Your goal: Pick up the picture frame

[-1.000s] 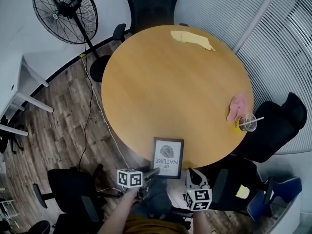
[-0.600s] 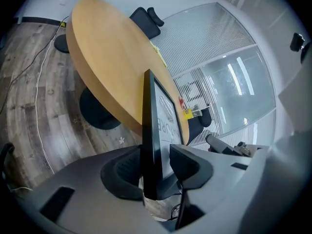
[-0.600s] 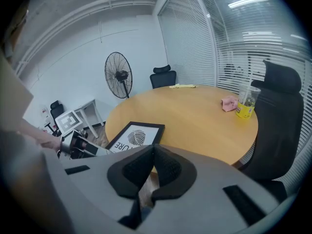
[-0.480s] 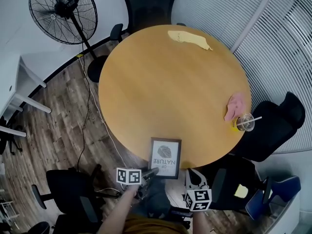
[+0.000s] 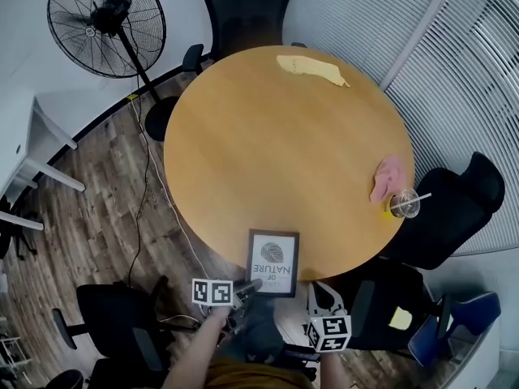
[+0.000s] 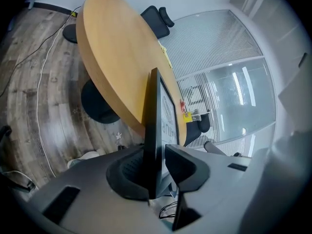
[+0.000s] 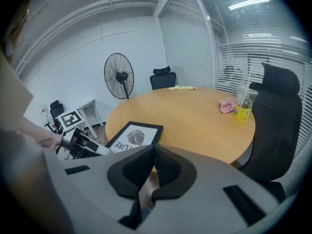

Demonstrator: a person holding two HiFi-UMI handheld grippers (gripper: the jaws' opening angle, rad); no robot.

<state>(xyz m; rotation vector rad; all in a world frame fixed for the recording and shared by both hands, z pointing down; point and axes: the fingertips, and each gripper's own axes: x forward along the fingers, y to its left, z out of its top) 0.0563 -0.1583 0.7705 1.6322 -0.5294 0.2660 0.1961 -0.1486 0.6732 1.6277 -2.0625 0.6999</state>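
Note:
A black picture frame [image 5: 273,263] with a white fingerprint print lies flat at the near edge of the round wooden table [image 5: 276,136] and overhangs it a little. My left gripper [image 5: 253,284] is at the frame's near left corner. In the left gripper view the frame's edge [image 6: 155,111] stands between the closing jaws: one pad lies against its back, while the other is a sliver off its face. My right gripper [image 5: 320,292] hangs just off the table edge to the frame's right. Its jaws [image 7: 152,152] are shut on nothing, with the frame [image 7: 134,135] ahead to the left.
A plastic cup with a straw [image 5: 399,204] and a pink cloth [image 5: 385,177] sit at the table's right edge, and a yellow cloth [image 5: 308,67] lies at the far side. Black office chairs [image 5: 247,6] [image 5: 446,209] ring the table. A standing fan [image 5: 105,23] is at far left.
The left gripper stays at the frame's near left corner and the right gripper keeps its place. The frame has not moved on the table.

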